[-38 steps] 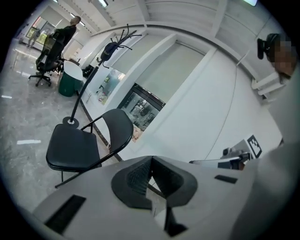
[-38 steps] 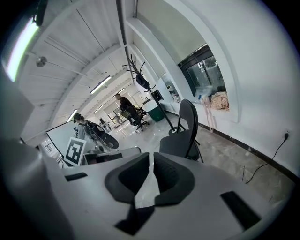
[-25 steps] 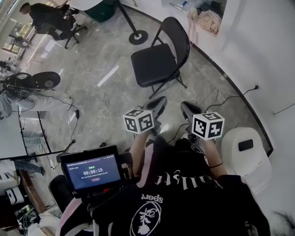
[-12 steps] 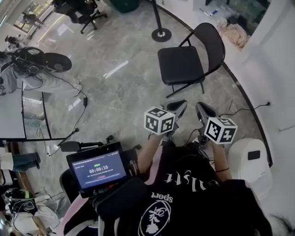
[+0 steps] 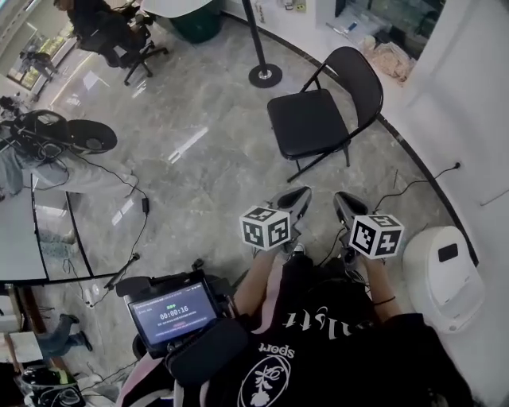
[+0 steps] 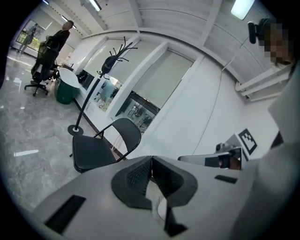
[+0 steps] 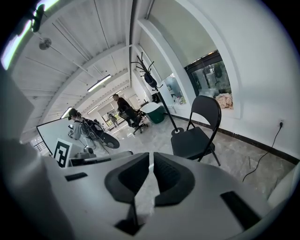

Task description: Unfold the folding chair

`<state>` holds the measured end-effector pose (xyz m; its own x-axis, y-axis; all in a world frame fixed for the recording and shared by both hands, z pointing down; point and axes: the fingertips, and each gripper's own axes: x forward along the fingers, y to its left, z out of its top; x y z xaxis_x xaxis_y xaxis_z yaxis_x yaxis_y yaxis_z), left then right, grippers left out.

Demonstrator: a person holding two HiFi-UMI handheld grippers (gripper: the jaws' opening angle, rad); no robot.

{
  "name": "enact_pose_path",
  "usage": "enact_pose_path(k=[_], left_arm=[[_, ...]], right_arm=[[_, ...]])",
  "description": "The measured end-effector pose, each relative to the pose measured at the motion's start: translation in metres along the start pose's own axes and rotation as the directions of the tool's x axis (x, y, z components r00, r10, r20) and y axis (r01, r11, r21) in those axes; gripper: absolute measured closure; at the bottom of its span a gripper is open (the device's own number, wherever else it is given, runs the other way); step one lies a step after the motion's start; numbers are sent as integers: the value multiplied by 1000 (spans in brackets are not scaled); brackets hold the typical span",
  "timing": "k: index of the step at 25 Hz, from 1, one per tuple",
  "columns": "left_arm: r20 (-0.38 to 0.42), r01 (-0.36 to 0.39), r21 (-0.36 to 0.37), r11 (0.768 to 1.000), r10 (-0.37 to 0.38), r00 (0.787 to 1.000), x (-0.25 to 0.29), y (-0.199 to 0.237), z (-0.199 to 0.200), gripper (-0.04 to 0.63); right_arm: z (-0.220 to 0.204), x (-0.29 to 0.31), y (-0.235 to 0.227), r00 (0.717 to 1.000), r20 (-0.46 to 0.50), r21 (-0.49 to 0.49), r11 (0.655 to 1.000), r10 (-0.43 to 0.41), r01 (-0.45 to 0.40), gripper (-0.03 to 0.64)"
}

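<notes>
1. A person in a black printed top stands above a small timer screen at lower left.
2. The left hand-held gripper, topped by its marker cube, has its jaws pressed together with nothing between them.
3. Just beside it, the right hand-held gripper shows a narrow slit between its jaws, which are also empty.
4. A white rounded appliance sits on the floor at right, near the curved wall.
5. The folding chair stands already opened on the grey marble floor. Its seat is level and its back upright. It is ahead of both grippers and well apart from them.
6. Beyond the chair is the round base of a coat stand. Farther left, another person is by a black office chair.
</notes>
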<state>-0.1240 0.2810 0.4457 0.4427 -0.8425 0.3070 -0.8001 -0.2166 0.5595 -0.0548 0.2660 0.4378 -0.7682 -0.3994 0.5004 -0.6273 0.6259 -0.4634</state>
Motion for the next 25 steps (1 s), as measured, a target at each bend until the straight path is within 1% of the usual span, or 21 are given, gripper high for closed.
enact_pose_path(k=[2,5,9,12,15,20,25], left_arm=[[-2,4,12,1000,-4,1000,-7,-2,-5,591],[-26,1,40,999,0,1000,-13,-11,-18,591],[-18,-19,33,999,19,1000,-16,-29,-30,591],[-4,-24,38,999,24,1000,-10,-50,-33,591],[3,-13,43,999,13,1000,-3,-75,-39,591],[-29,8,68,998,-6,1000,6,-110,-56,591],[-46,13,86,996,-9,999,9,-129,-66,591]], right_arm=[[-6,-4,3,1000,-7,-9,1000,-8,8,575],[-9,-17,6,1000,-5,-23,1000,-10,10,575],[-11,-40,3,1000,8,-18,1000,10,-10,575],[-14,-63,-7,1000,12,-24,1000,12,-12,575],[-22,-83,-17,1000,1,-27,999,21,-21,575],[-30,-103,-24,999,-14,-30,999,36,-36,575],[-39,-114,-27,998,-22,-34,998,55,-56,575]])
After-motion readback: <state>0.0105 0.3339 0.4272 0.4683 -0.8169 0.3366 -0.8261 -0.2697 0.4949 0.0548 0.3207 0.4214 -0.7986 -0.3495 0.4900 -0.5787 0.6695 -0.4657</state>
